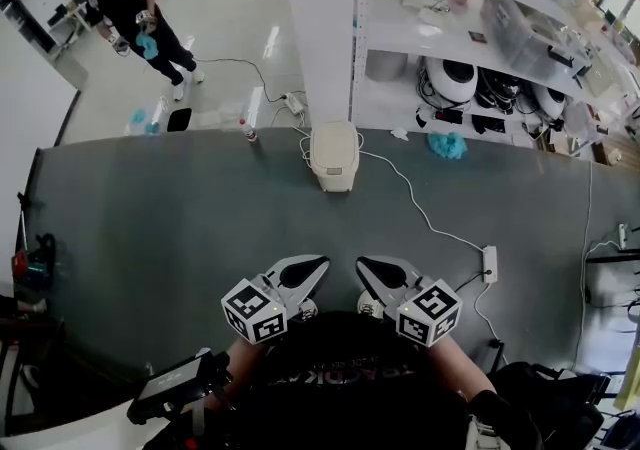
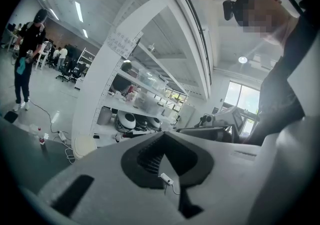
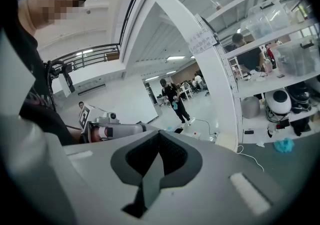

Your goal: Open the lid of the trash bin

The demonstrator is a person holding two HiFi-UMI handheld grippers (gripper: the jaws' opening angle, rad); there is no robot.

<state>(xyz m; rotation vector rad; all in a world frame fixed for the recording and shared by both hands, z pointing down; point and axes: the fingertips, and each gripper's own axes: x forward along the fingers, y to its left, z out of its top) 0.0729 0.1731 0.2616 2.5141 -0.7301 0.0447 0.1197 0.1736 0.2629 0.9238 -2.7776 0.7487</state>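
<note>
L gripper (image 1: 322,262) & R gripper (image 1: 362,263) pinched shut, empty; trash bin (image 1: 333,153) well apart, detail unclear.

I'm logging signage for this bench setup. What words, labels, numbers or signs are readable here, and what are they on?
No text reads clearly.
Paper sheet on the white pillar: printed lines, too small to read.
Person's dark shirt: pale lettering, upside down and blurred, unreadable.
Marker cubes: black-and-white square patterns, no words.
Trash bin: no label visible.
</note>
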